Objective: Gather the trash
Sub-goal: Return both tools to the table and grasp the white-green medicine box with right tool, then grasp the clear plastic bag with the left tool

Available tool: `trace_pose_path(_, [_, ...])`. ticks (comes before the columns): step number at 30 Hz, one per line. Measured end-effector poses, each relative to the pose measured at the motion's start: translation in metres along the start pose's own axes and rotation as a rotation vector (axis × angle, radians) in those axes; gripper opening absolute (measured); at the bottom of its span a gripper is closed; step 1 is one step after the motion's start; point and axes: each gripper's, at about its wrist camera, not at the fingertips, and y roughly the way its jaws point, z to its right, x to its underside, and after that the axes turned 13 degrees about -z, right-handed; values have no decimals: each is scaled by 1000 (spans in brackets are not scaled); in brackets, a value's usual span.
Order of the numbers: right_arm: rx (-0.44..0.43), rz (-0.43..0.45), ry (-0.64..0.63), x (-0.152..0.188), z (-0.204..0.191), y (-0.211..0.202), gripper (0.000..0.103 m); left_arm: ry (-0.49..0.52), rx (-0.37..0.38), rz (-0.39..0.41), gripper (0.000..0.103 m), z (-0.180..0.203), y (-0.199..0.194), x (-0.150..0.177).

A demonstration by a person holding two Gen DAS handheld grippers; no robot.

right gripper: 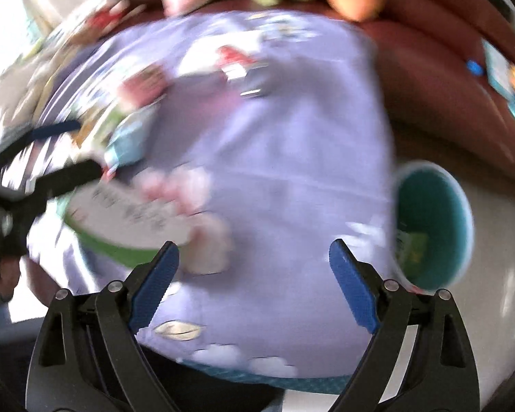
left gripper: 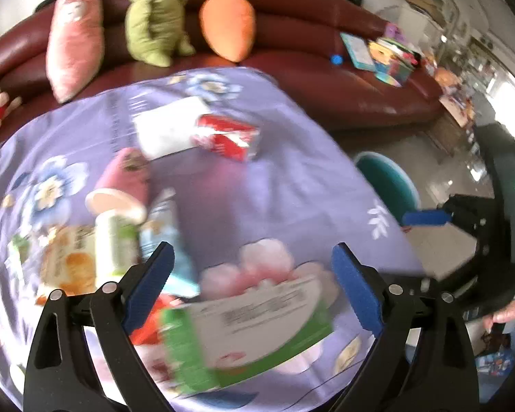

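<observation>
Trash lies on a table under a purple flowered cloth (left gripper: 264, 185). My left gripper (left gripper: 252, 252) is open over a green-and-white box (left gripper: 243, 336), its pads clear of the box's sides. Farther off lie a pink cup (left gripper: 123, 185), a green-white bottle (left gripper: 115, 240), a light blue packet (left gripper: 164, 237), an orange packet (left gripper: 68, 261) and a red-white carton (left gripper: 228, 137). My right gripper (right gripper: 254, 248) is open and empty above the cloth's near right part. A teal bin (right gripper: 432, 226) stands on the floor beside the table, with something green inside.
A dark red sofa (left gripper: 326, 79) runs behind the table with a pink, a green and an orange carrot plush toy, and books at its right end. A person's hand (left gripper: 508, 309) shows at the right edge. The views are blurred.
</observation>
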Motion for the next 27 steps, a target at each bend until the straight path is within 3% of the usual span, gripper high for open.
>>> trace_pose_path(5, [41,-82,-249,-19,-66,17,85,-59,-30,19,96,-44,-23,28])
trace_pose_path(10, [77,-139,-379,-33,-89,30,85,-75,-47,31,97,-75,-41,53])
trace_pose_path(17, [118,-230,-556,-39,-110,58,85,-78,-49,-18,97,-106,-40,88])
trace_pose_path(23, [95,-249,-571,-53,-114,75,85,-81,-31,-58,97,-120,-30,106])
trace_pose_path(27, [42,-239,-514,-52,-107,72,79,-20,-39,-72,97,-112,-28,106])
